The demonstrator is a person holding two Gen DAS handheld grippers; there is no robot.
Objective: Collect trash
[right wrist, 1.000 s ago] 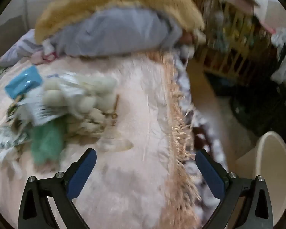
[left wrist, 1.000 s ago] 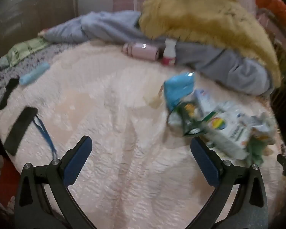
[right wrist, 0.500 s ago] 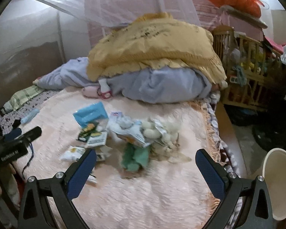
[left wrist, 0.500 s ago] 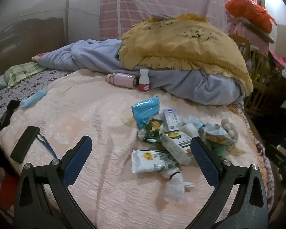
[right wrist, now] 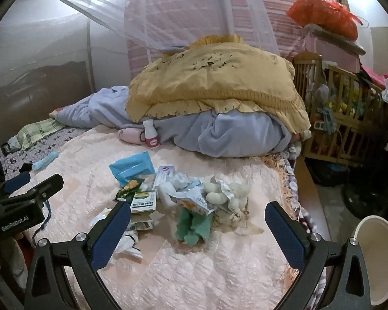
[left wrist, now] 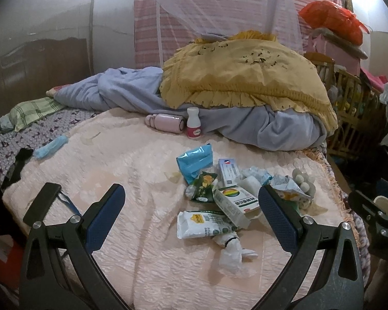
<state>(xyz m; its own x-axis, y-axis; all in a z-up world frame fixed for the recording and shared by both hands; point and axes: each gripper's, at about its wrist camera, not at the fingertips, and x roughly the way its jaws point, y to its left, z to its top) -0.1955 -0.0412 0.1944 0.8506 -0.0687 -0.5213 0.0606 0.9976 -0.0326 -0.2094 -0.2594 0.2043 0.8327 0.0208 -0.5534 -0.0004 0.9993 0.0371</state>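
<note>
- My left tool (left wrist: 191, 204) hangs level, jaws spread wide, nothing between the blue pads (left wrist: 104, 215).
- My right tool (right wrist: 198, 228) sits just as wide apart, empty, both tools side by side facing forward.

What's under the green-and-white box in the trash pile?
The green-and-white box rests across a white wipes packet, with its far end against a dark green wrapper. Whatever lies directly beneath its middle is covered.

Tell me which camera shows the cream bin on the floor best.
The right wrist view: the cream bin stands beside the bed at the frame's right edge, its open mouth and rim visible. The left wrist view shows only a sliver of its rim behind the other gripper's black body.
</note>
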